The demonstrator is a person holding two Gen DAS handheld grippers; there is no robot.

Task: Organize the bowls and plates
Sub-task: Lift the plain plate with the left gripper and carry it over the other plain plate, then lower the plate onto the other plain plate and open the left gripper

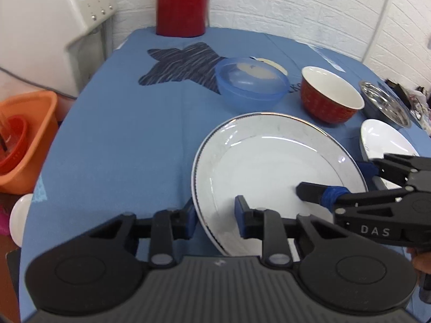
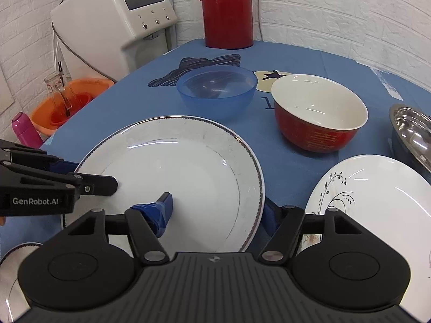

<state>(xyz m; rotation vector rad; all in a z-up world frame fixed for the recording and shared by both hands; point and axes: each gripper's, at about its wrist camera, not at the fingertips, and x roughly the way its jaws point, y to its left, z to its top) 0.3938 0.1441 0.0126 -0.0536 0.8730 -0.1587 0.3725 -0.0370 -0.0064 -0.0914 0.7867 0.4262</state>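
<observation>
Both grippers, left gripper (image 1: 215, 215) and right gripper (image 2: 218, 210), spread, straddling white plate (image 2: 188, 167) rim.

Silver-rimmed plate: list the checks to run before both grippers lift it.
1. Left gripper straddles the silver-rimmed plate rim: ok.
2. Right gripper straddles the opposite rim: ok.
3. Jaws closed on the rim: not ok, both open.
4. Plate is empty: ok.
5. Plate apart from the red bowl and floral plate: ok.
6. Plate lying flat on the cloth: cannot tell.
</observation>
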